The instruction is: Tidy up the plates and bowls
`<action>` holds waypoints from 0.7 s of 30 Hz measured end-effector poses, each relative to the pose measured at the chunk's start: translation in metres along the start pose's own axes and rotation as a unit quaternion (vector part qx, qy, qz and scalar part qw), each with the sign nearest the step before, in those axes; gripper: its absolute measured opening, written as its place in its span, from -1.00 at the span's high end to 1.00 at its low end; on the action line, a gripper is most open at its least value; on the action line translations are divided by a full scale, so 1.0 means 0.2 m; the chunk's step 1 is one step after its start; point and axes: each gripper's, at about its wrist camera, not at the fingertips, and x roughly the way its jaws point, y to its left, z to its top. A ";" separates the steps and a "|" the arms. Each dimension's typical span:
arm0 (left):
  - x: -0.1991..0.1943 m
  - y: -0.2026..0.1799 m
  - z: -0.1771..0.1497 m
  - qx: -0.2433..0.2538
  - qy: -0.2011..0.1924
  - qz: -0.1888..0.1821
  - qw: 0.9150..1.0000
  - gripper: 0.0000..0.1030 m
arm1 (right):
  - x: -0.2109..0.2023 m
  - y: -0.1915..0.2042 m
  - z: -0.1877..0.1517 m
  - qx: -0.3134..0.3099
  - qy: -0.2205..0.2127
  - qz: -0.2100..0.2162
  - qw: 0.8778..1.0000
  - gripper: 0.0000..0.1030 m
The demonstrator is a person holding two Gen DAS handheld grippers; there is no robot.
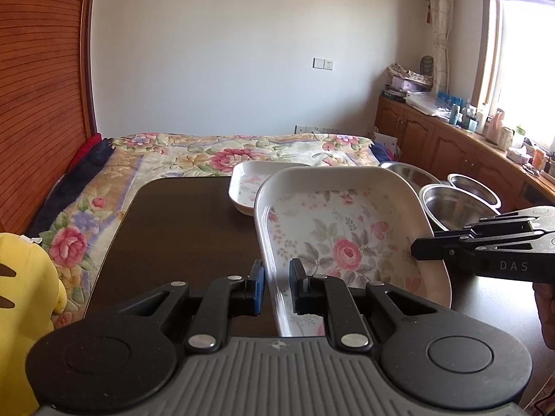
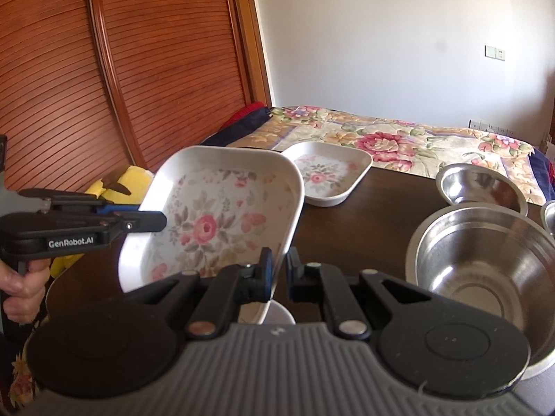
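White melamine with pink roses printed inside, the large floral plate (image 1: 350, 239) is lifted off the dark wooden surface (image 1: 180, 228) and tilted, its near edge low and its far edge raised. Both tools grip it at once. The left gripper (image 1: 277, 277) has its jaws pinching the plate's left rim, one blue-padded finger outside the wall and one inside. The right gripper (image 2: 280, 270) has its jaws pinching the opposite rim in the same way, the wall standing between the two fingers. In the left wrist view the right tool reaches in from the side with its tip over the plate's right edge; in the right wrist view the left tool, marked GenRobot.AI, comes in from the left, held by a person's hand (image 2: 20, 287).

A smaller floral plate (image 2: 329, 173) of the same pattern sits flat on the surface behind the lifted one, near the far edge. To the right, a large steel bowl (image 2: 485, 270) rests on the surface close to the right gripper, with a second steel bowl (image 2: 482, 187) just behind it and the rim of a third steel bowl (image 2: 549, 215) at the picture's edge.

A yellow plush toy (image 1: 24, 308) lies off the surface's left side, and a bed with a flowered cover (image 1: 225, 152) stretches beyond the surface
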 end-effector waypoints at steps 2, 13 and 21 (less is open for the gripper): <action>-0.01 -0.02 -0.01 0.000 0.003 -0.001 1.000 0.70 | -0.02 0.01 -0.01 -0.002 -0.003 -0.001 1.000 0.81; -0.05 -0.06 -0.10 -0.003 0.018 -0.016 1.000 0.70 | -0.09 0.01 -0.11 0.004 0.008 -0.001 1.000 0.81; -0.08 -0.09 -0.14 -0.003 0.023 -0.023 0.999 0.70 | -0.14 0.02 -0.15 0.012 0.007 0.001 1.000 0.81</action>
